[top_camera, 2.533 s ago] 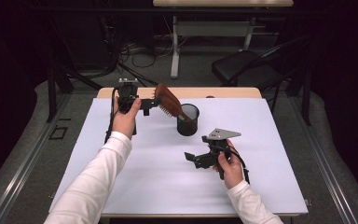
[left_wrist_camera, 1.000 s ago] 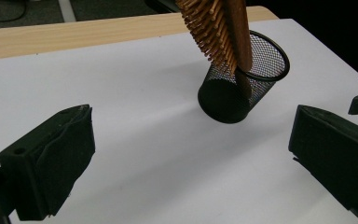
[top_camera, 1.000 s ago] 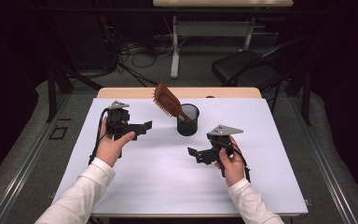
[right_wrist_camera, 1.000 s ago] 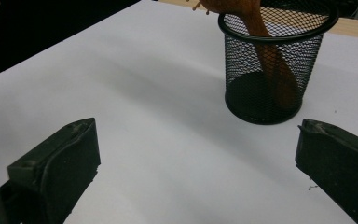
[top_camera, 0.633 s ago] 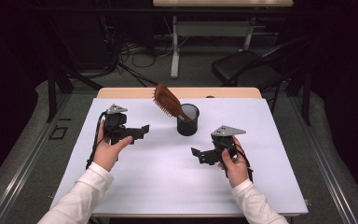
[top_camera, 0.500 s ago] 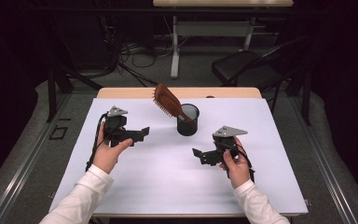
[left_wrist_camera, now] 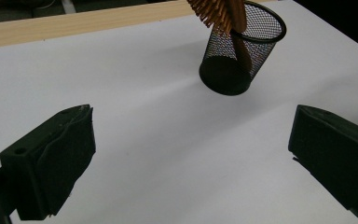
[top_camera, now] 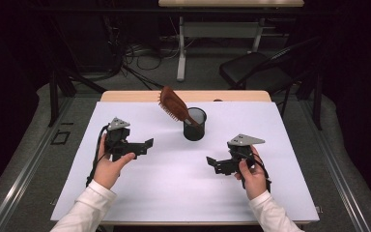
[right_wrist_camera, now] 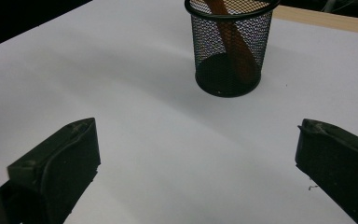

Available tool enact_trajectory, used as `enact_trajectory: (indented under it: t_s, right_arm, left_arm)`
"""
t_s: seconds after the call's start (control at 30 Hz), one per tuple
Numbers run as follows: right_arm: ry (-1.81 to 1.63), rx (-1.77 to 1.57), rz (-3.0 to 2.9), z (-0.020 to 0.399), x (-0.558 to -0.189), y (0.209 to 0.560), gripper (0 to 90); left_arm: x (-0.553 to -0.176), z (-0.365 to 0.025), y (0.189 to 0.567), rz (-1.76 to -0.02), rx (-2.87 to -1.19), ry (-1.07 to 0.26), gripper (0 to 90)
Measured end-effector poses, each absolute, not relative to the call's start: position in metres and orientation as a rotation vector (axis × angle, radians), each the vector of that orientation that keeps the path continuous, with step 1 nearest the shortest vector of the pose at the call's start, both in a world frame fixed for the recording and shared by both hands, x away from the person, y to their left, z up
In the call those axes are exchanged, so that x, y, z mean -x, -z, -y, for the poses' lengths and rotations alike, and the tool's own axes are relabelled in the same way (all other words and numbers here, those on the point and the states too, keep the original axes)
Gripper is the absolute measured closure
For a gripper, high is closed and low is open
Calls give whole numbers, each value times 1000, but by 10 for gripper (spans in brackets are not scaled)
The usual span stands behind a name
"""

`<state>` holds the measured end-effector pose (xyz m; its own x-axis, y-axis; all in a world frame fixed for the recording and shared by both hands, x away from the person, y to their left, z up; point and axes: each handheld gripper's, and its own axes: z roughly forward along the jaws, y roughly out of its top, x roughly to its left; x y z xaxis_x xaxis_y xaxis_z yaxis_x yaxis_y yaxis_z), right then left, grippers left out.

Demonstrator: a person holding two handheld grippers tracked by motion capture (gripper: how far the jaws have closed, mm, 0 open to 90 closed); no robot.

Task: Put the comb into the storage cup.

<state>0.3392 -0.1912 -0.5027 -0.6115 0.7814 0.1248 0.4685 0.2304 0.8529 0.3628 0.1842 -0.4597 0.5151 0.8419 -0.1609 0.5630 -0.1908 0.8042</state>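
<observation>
Hairbrush (top_camera: 174, 104) stands in mesh cup (top_camera: 194, 124); left gripper (top_camera: 145, 145) and right gripper (top_camera: 212, 164), spread empty, should retreat clear of cup.

I'm counting 1 black wire-mesh cup (top_camera: 194, 124), w/ 1 brown wooden hairbrush (top_camera: 173, 103) leaning in it. I'm holding 2 black two-jaw grippers: left gripper (top_camera: 146, 143) and right gripper (top_camera: 211, 164), both w/ jaws spread wide, nothing btwn them, each topped by 1 grey three-cornered plate. I'm seeing 1 white table sheet (top_camera: 174, 183), 1 black chair (top_camera: 251, 70) beyond it.
</observation>
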Motion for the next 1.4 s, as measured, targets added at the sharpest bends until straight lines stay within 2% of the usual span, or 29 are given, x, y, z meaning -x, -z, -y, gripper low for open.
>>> enact_trajectory:
  t_s: [0.73,1.4]
  right_arm:
    - [-1304,-1223,-2129,223,-323,508,0]
    - [-1286,-1282,-2068,242,-324,522,0]
  left_arm:
    - [-341,-208,487,-1214,-1811,-398,6]
    - [-335,-215,505,-1242,-1773,-409,7]
